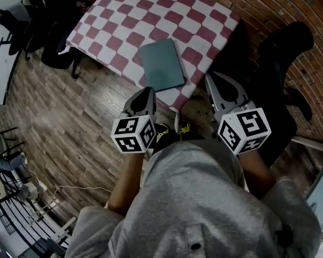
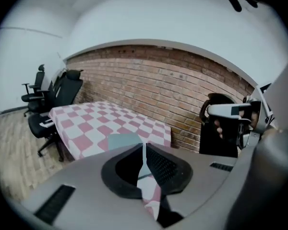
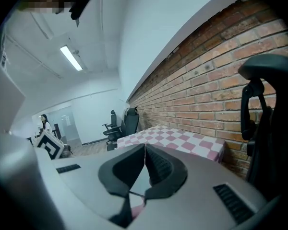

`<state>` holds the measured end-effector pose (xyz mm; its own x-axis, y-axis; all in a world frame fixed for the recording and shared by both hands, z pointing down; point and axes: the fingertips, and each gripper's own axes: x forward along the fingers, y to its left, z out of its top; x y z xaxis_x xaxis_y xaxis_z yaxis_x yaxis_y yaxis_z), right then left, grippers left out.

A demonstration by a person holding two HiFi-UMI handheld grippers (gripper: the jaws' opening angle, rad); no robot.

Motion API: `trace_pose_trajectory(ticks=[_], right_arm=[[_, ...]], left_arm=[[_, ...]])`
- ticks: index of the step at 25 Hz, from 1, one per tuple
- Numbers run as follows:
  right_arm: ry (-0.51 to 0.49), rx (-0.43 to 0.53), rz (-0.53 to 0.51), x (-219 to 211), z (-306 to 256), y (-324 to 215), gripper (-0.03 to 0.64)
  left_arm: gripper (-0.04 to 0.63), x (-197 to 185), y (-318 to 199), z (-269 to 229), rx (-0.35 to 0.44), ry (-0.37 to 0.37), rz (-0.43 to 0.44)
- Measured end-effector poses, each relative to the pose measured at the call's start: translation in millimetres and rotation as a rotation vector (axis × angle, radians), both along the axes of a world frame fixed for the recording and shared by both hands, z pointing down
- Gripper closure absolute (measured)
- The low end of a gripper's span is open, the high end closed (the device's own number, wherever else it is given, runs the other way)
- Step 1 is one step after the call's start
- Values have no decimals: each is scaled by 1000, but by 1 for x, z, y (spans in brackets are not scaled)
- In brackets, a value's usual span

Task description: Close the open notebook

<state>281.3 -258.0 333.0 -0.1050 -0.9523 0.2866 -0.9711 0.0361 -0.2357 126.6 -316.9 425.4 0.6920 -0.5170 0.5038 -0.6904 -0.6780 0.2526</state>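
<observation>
A grey-green notebook (image 1: 161, 64) lies shut and flat on the red-and-white checked table (image 1: 129, 20), near its front edge. My left gripper (image 1: 149, 91) hangs just short of that edge, close to the notebook's near corner, jaws together with nothing between them. In the left gripper view the notebook (image 2: 122, 140) shows just past the left gripper (image 2: 144, 145). My right gripper (image 1: 210, 78) is held to the right of the table corner, also shut and empty. From the right gripper view, the right gripper (image 3: 145, 147) looks along the table (image 3: 182, 138).
A brick wall (image 2: 173, 90) runs behind the table. Black office chairs (image 1: 48, 26) stand at the table's left side, and another black chair (image 1: 280, 63) is close to my right gripper. Wood flooring (image 1: 70, 122) lies to the left.
</observation>
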Motion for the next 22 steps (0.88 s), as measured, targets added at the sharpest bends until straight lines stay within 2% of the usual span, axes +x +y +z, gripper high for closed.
trace_pose_trajectory(ticks=[3, 9, 22], right_arm=[[-11, -6, -18, -1, 3, -5, 592], [20, 21, -48, -10, -7, -11, 592], [37, 46, -57, -20, -18, -2, 592]], left_arm=[[565, -20, -2, -25, 74, -10, -73], [575, -51, -3, -56, 147, -5, -187], [576, -65, 13, -72, 174, 9, -209]])
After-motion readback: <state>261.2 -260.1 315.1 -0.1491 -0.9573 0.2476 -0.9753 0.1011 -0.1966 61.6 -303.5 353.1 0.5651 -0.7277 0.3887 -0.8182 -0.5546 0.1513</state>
